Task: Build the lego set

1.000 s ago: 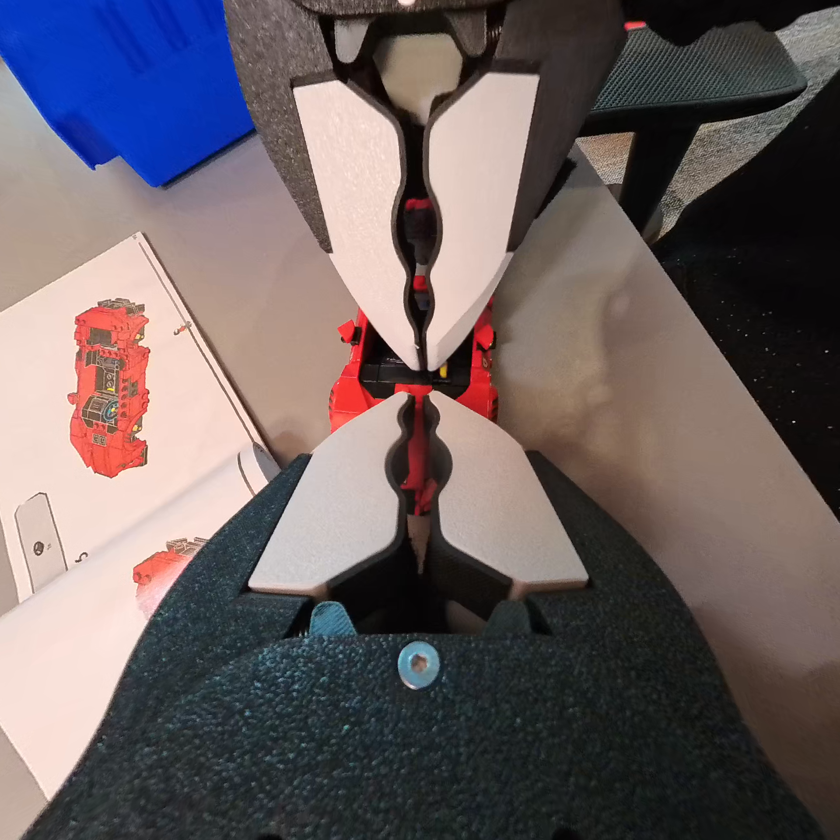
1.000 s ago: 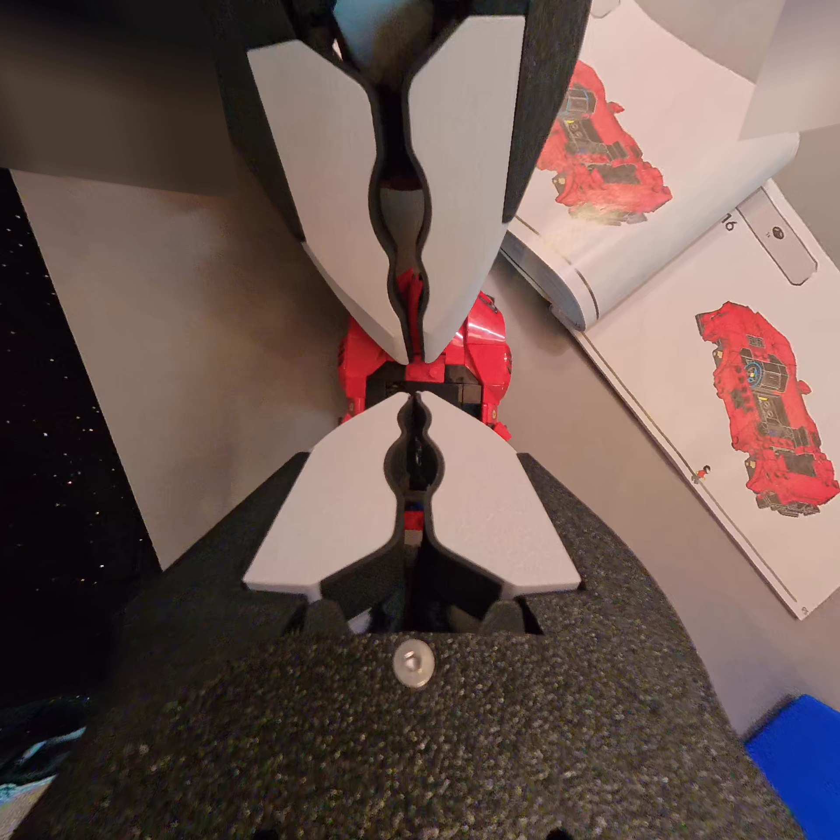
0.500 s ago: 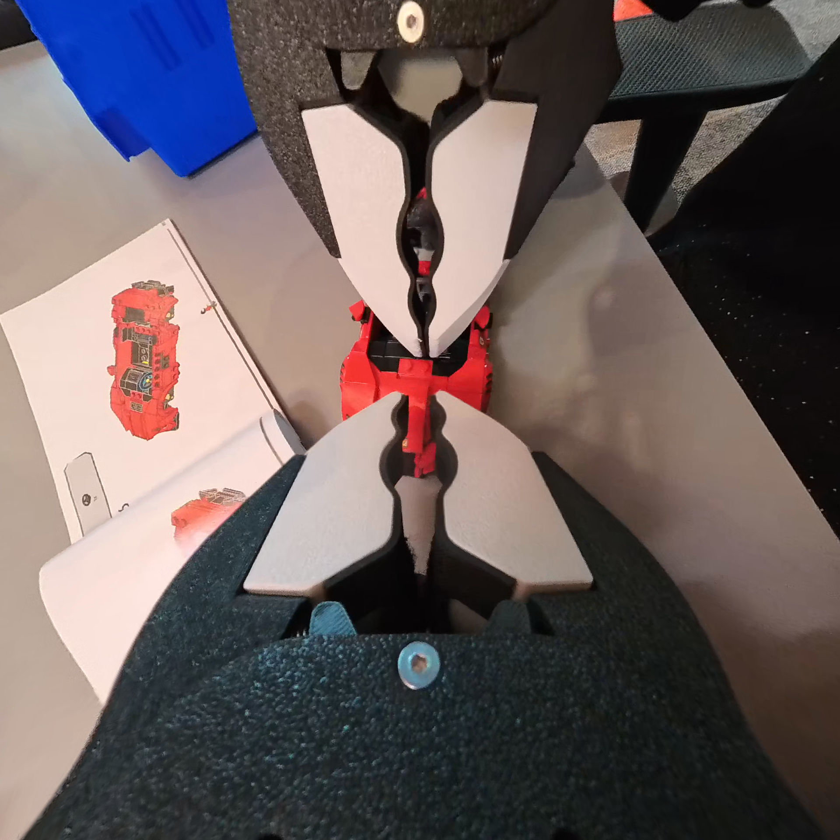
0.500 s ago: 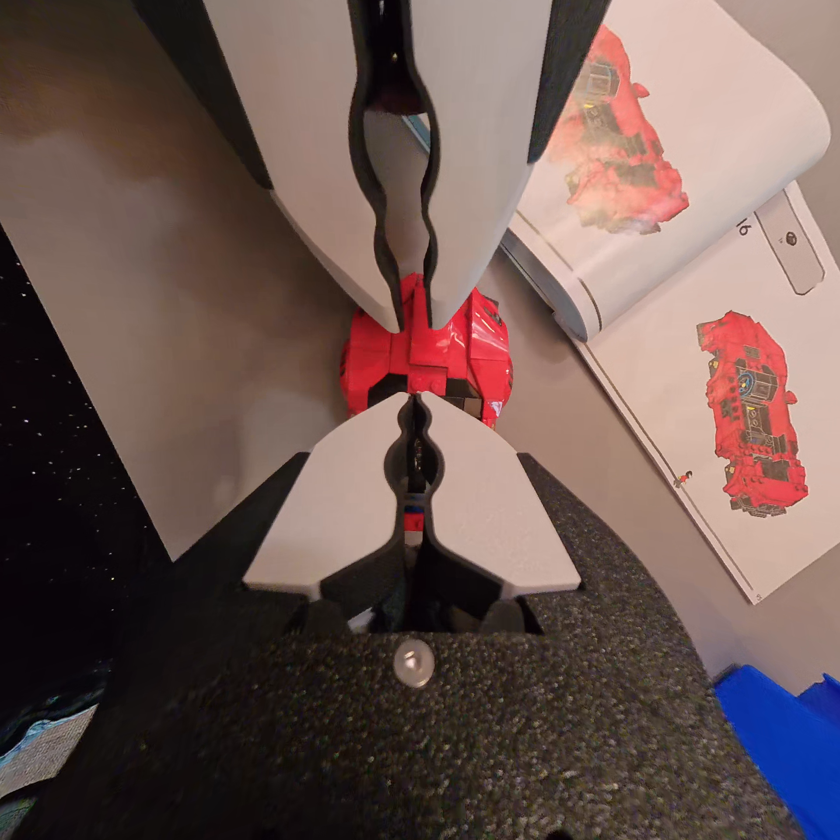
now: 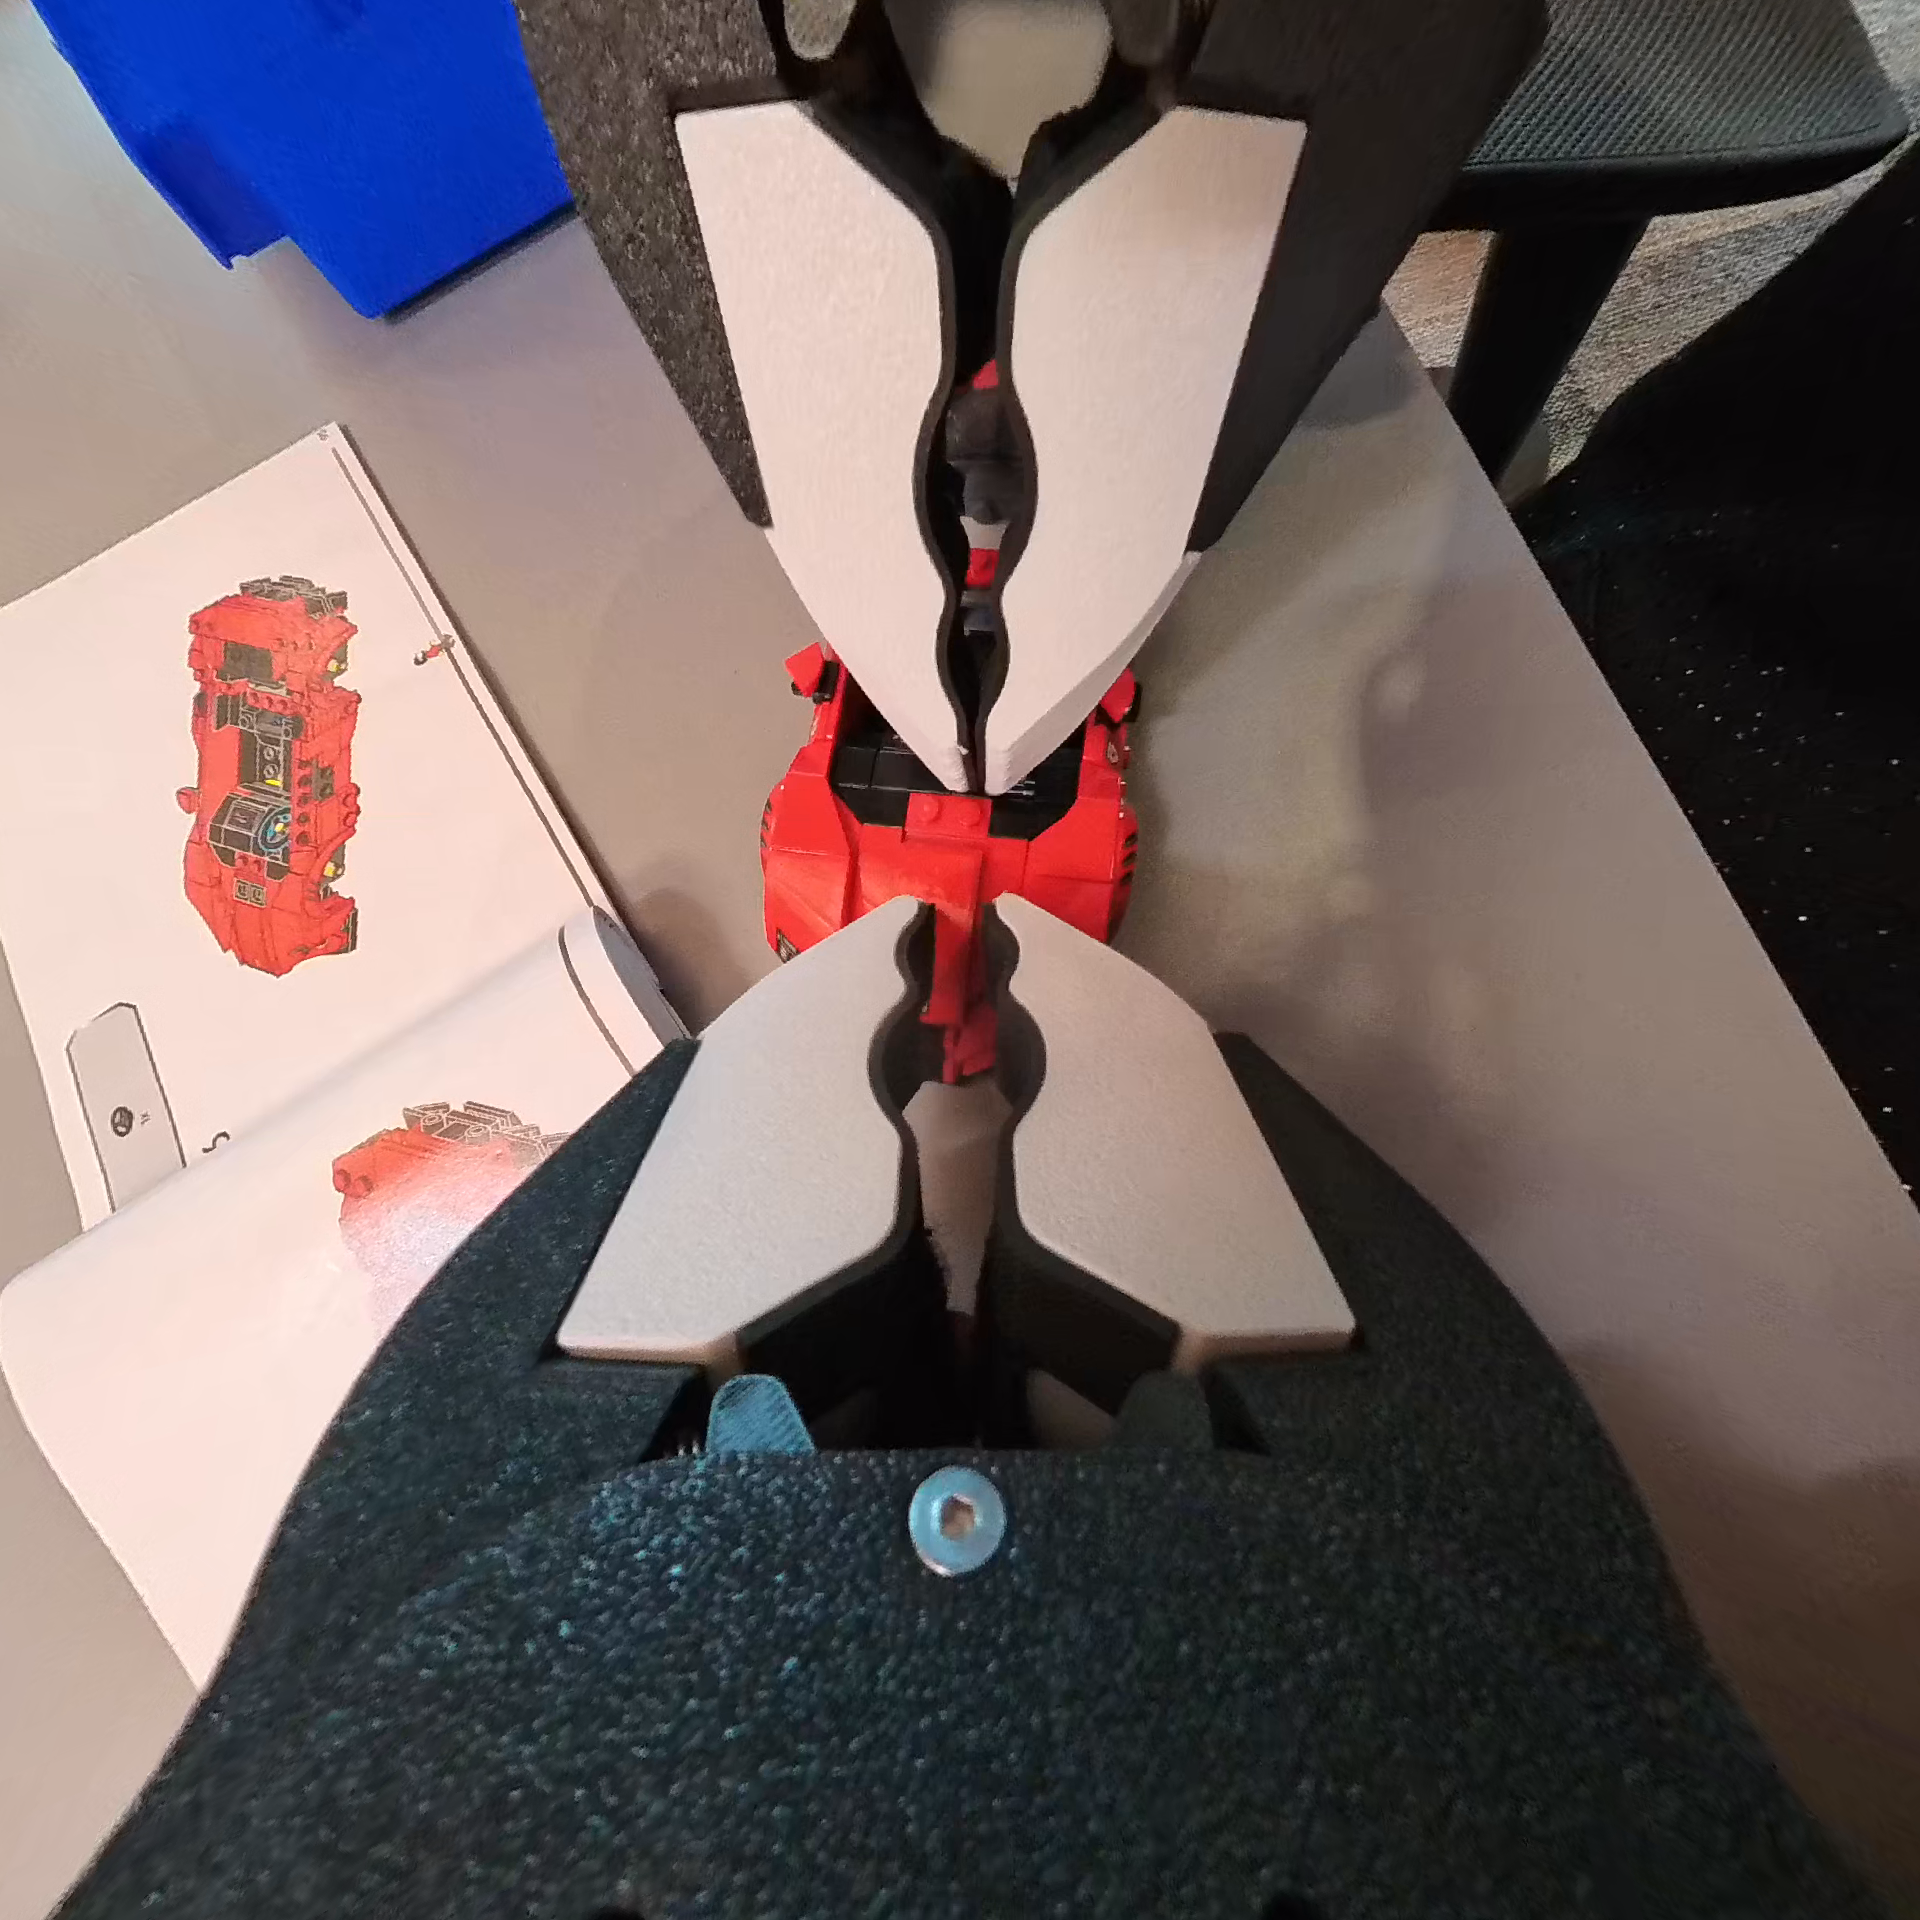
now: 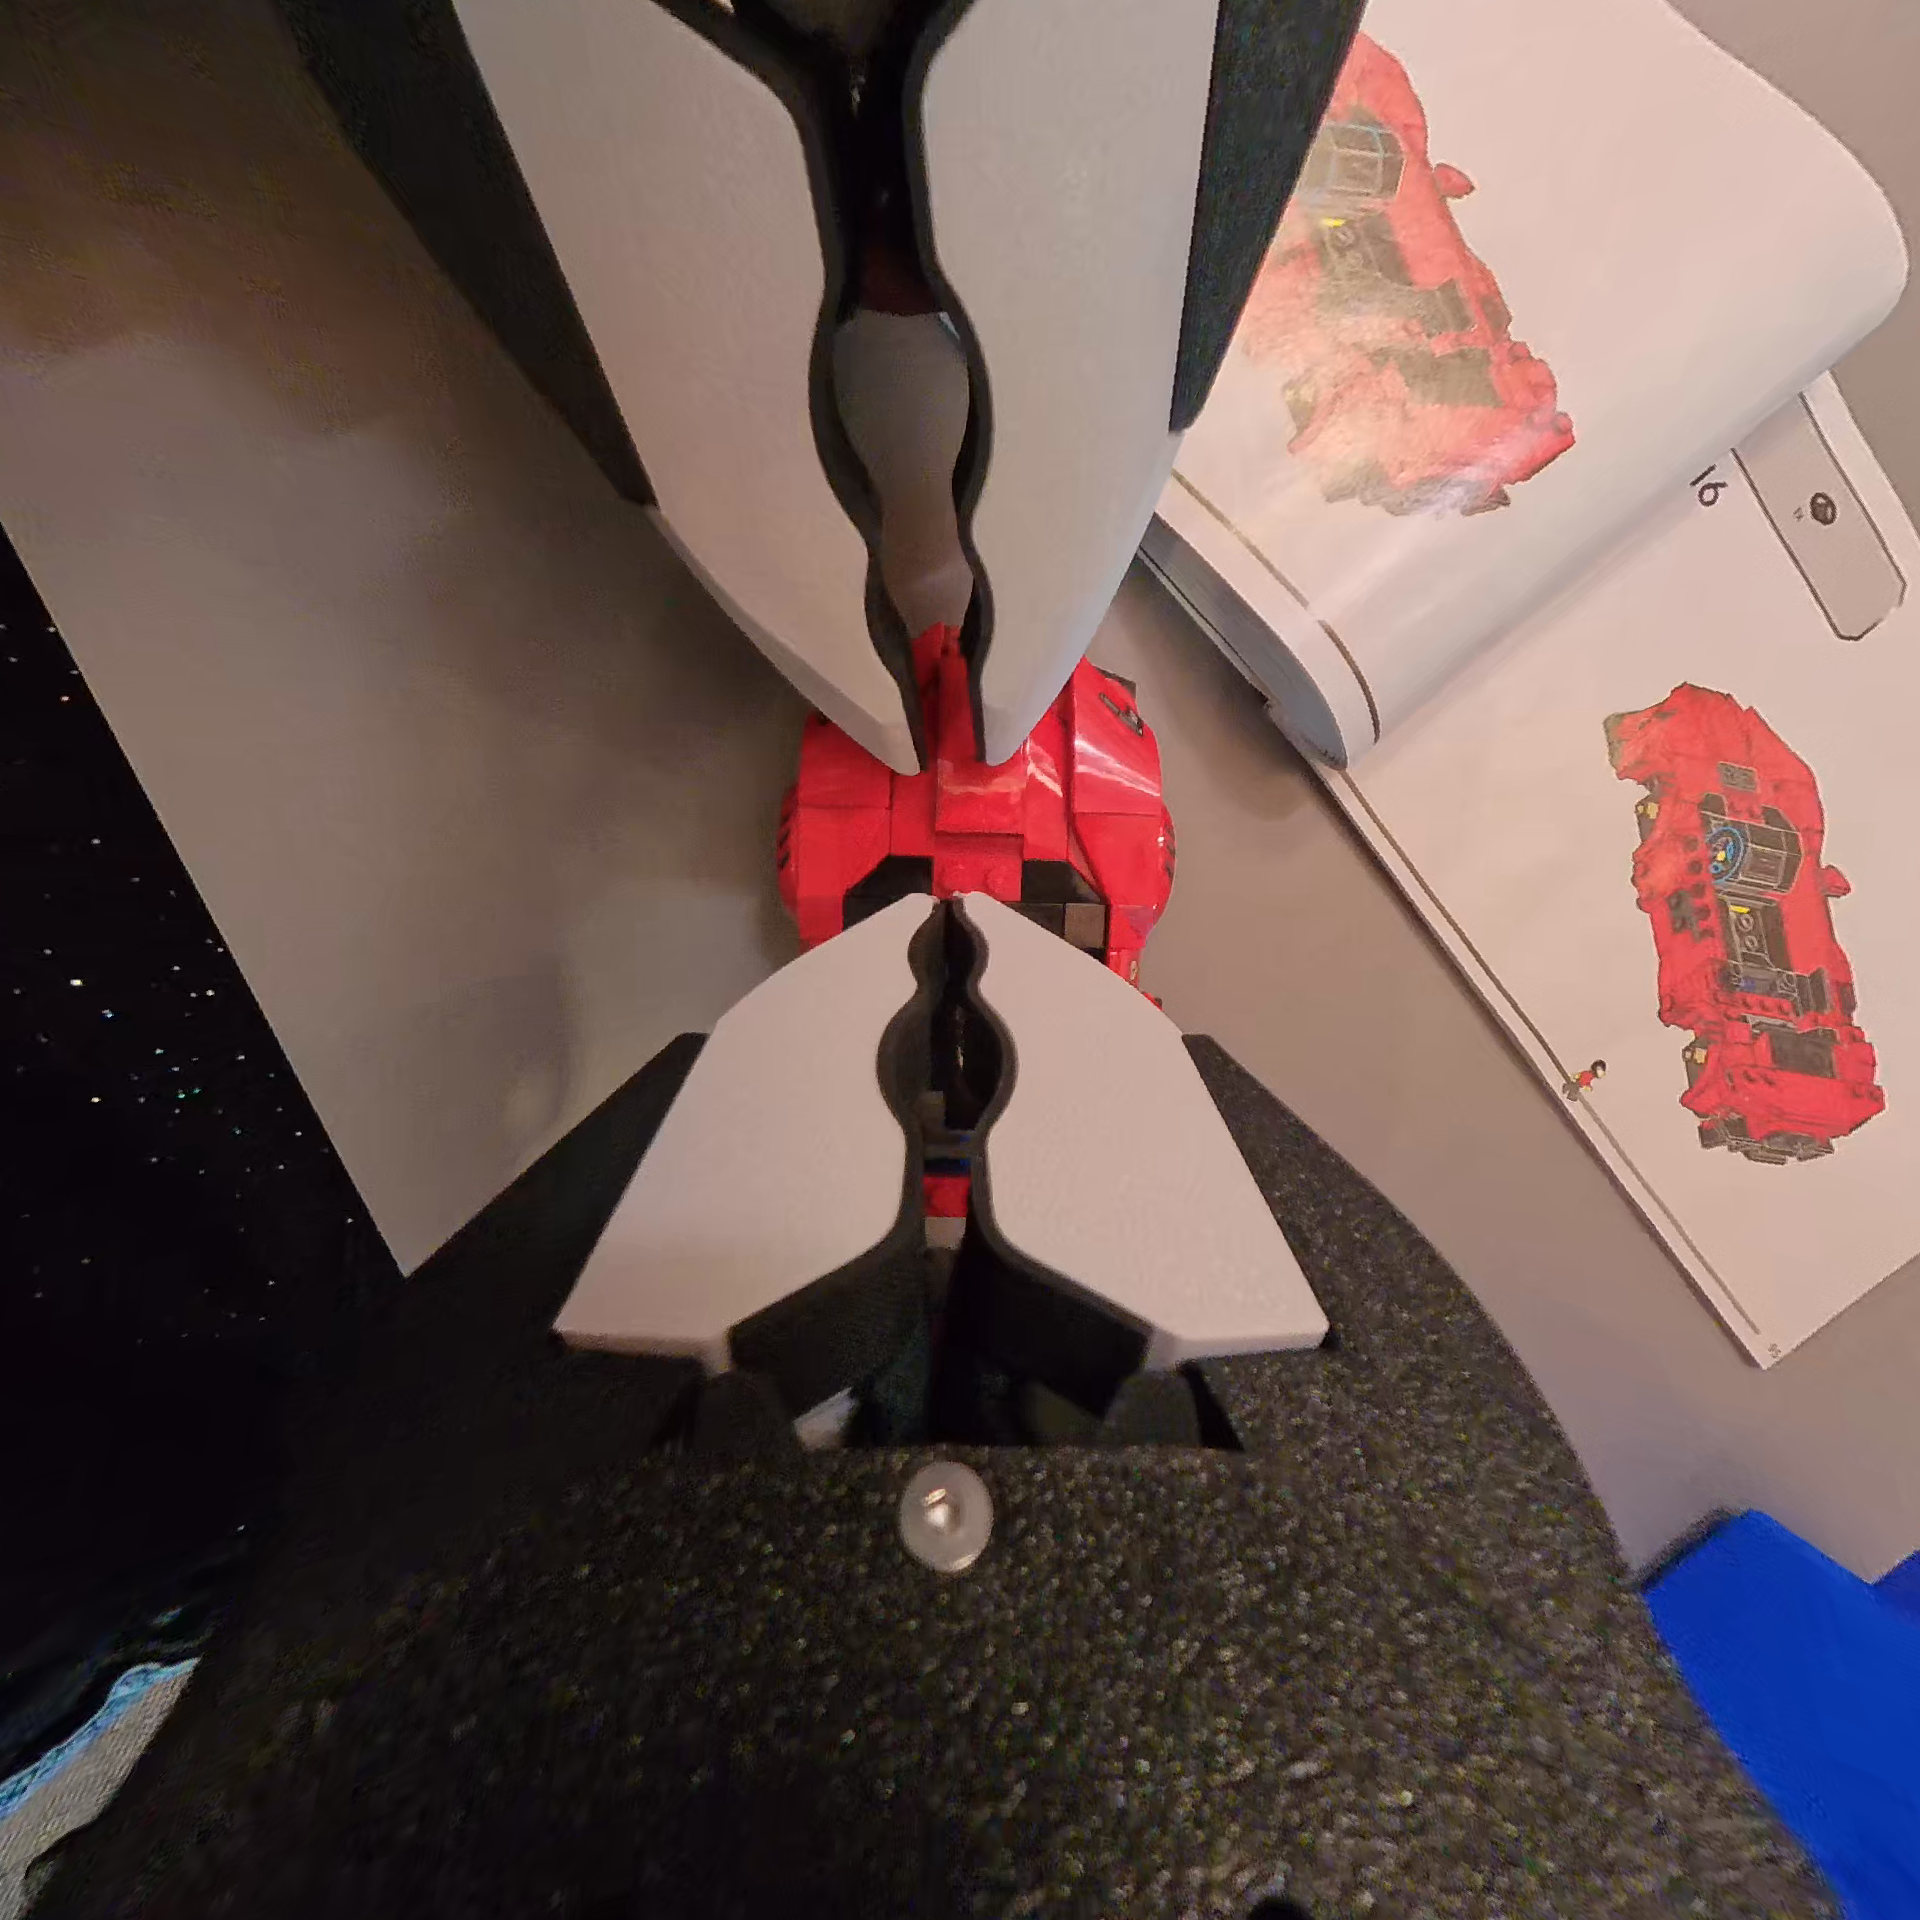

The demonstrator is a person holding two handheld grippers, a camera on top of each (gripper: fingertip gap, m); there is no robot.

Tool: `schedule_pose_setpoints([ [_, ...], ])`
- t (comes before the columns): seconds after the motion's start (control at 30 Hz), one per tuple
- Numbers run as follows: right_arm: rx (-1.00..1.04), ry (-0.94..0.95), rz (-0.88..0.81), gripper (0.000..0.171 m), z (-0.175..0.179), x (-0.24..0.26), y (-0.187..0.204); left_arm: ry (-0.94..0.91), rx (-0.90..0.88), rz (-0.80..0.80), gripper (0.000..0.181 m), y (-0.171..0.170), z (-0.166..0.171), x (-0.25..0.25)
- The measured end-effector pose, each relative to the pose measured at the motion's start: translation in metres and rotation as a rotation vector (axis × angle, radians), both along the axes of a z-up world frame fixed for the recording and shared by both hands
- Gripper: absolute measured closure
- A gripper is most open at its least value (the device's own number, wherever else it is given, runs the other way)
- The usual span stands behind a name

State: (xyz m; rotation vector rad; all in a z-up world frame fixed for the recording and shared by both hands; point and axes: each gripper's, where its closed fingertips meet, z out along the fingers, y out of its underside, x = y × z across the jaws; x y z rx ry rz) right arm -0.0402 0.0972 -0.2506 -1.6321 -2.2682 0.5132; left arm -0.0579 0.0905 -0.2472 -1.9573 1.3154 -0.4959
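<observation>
A blue bin (image 5: pixel 312 135) stood at the far left of the desk (image 5: pixel 1403 1039), and nearer lay an open instruction booklet (image 5: pixel 208 1039) showing the red model. Just right of the booklet, in the middle of the desk, sat the red toy car (image 5: pixel 940 852), the thing being built, caught between two tools facing each other.

The left gripper (image 5: pixel 956 914) had its jaws clenched on a narrow red part at the car's near end, where it appeared to be holding the model. Opposite, the right gripper (image 6: pixel 948 906) came in from the far end with its jaws closed nearly tip to tip over the black section of the car; whether they pinched a small piece or only pressed on the body could not be told.

The step seemed to be seating or adjusting a piece on the car. To do it well, the left tool would best keep the model flat on the desk while the right pressed straight along the studs, without twisting. Too much sideways force might pop neighbouring bricks loose or skid the car towards the desk edge at the right.
</observation>
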Motion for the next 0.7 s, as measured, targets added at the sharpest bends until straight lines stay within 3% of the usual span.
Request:
schedule_pose_setpoints([
  [0.57, 0.017, 0.026, -0.01, 0.171, 0.0, 0.0, 0.0, -0.002, 0.014, -0.008, 0.175, 0.001, 0.001, 0.003],
  [0.7, -0.08, 0.144, -0.063, 0.171, 0.018, -0.001, 0.007, -0.022, 0.026, -0.006, 0.175, 0.002, 0.005, 0.002],
])
